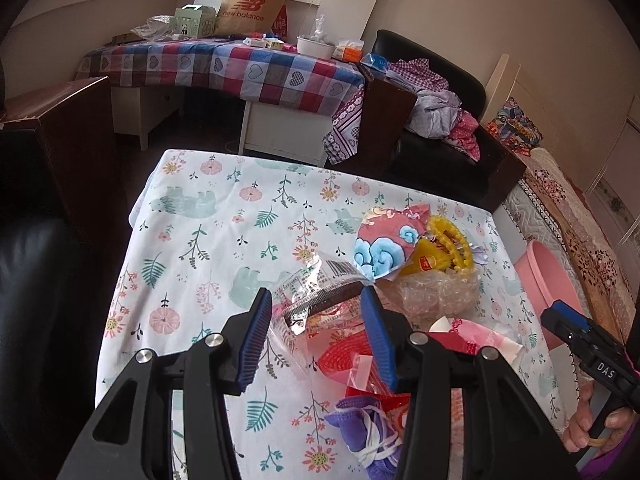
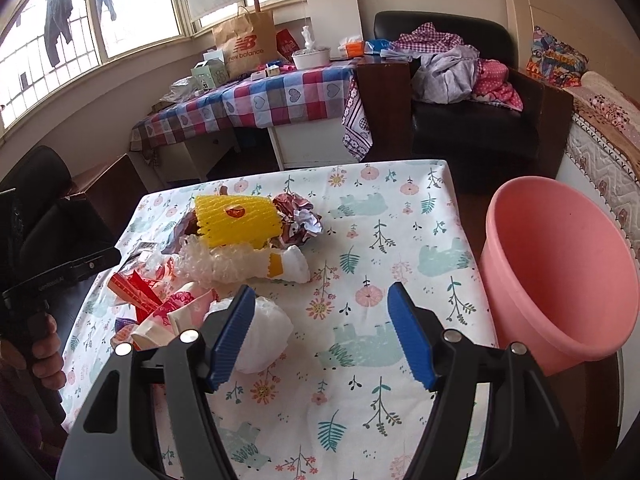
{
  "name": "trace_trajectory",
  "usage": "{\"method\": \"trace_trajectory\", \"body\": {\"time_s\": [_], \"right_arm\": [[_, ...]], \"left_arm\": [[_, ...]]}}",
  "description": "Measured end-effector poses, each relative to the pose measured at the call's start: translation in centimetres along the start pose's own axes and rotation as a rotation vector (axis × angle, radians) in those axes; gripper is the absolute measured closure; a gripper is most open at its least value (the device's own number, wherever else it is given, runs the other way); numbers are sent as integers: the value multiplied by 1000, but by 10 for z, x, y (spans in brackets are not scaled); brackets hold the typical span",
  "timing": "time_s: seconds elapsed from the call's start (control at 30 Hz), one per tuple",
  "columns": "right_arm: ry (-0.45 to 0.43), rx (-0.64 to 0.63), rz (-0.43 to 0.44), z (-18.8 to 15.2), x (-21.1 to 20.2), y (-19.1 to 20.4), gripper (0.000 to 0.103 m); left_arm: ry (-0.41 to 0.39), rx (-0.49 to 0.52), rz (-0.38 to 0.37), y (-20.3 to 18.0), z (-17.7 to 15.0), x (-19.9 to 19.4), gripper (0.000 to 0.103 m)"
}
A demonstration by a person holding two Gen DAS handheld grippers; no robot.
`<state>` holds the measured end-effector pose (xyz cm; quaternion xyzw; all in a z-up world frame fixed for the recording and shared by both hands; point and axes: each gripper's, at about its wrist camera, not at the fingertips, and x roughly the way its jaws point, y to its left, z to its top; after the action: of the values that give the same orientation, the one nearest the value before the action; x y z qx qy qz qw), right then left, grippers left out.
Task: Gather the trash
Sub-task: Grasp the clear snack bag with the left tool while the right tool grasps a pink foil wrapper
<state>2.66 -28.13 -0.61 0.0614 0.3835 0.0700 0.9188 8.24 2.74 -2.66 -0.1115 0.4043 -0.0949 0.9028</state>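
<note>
A heap of trash lies on the floral tablecloth (image 1: 192,216): a clear plastic wrapper (image 1: 320,300) with a dark strip, a cloud-print wrapper (image 1: 384,248), a yellow foam net (image 2: 236,220), bubble wrap (image 2: 216,260), red packaging (image 2: 136,292) and a purple mask (image 1: 360,428). My left gripper (image 1: 315,294) hangs open over the clear wrapper, which lies between its fingers without being pinched. My right gripper (image 2: 320,292) is open over bare cloth with nothing between its fingers. A crumpled white tissue (image 2: 268,332) lies against its left finger. A pink bucket (image 2: 560,272) stands at the table's right edge.
Beyond the table stand a checkered-cloth table (image 1: 240,68) loaded with a paper bag and boxes, and a black armchair (image 2: 472,120) piled with clothes. A bed (image 2: 600,120) runs along the right. A dark cabinet (image 1: 60,132) stands to the left.
</note>
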Motion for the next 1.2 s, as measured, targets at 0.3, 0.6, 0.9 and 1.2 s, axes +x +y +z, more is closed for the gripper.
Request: {"method": "trace_trajectory", "body": {"time_s": [0.3,0.6,0.9,1.2], "right_arm": [[32,1,-32,-3,4,3,34],[25,-48,-17,7,0,28,34],[62,-22,92,43,23,51,34],[104,-128,167,72,61,112,34]], "left_arm": [[0,49,-53,-6,-10,12,77],[-16,47,-100,2,-13,7,103],[-28,28,-143,14,-5,-11,84],[31,-3,-132,16,-5,20,54]]}}
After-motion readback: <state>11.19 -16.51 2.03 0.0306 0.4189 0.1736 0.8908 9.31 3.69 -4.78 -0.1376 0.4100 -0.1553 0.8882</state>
